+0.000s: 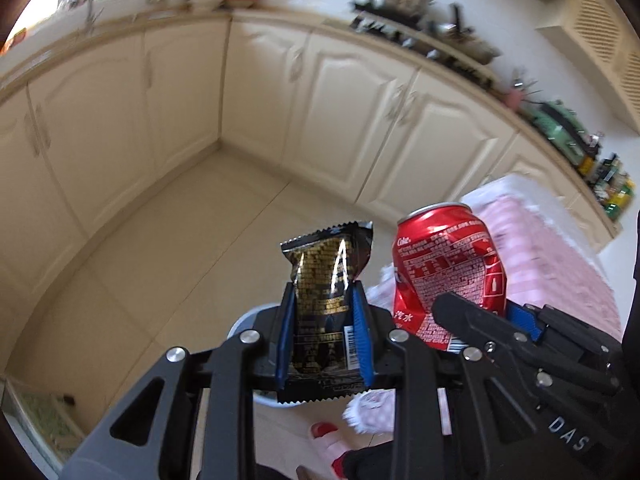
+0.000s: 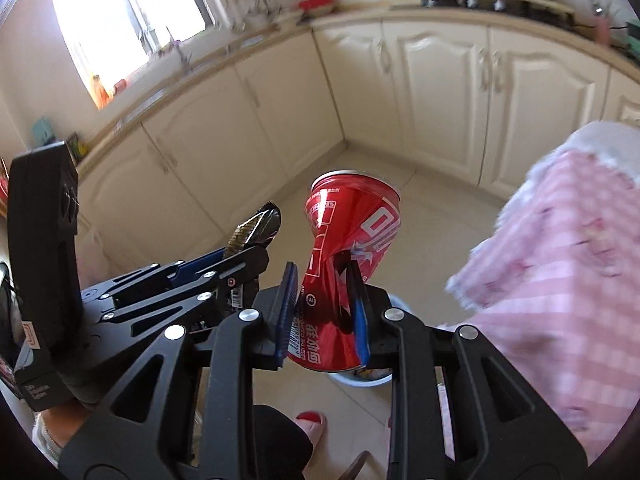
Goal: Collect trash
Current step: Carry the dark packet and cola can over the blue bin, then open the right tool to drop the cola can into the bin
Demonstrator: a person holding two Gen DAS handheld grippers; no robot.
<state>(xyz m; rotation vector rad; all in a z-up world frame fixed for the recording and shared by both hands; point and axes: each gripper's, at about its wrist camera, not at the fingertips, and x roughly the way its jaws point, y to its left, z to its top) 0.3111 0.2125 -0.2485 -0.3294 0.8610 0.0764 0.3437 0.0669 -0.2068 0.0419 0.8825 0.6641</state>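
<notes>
A black and gold snack wrapper (image 1: 326, 304) stands upright between the blue pads of my left gripper (image 1: 325, 312), which is shut on it. To its right, a dented red cola can (image 1: 444, 264) is held by my right gripper (image 1: 484, 316), seen from the side. In the right wrist view the crushed can (image 2: 344, 264) is pinched at its waist by my right gripper (image 2: 322, 296). The left gripper (image 2: 244, 260) with the wrapper's serrated end (image 2: 256, 228) shows at the left. Both are held above the floor, over a pale blue bin rim (image 2: 374, 380).
Cream kitchen cabinets (image 1: 340, 112) run along two walls, meeting at a corner, with a cluttered counter (image 1: 460, 48) above. A table under a pink checked cloth (image 2: 560, 280) stands at the right. The person's red-toed slippers (image 1: 324, 432) are on the beige tiled floor (image 1: 180, 260).
</notes>
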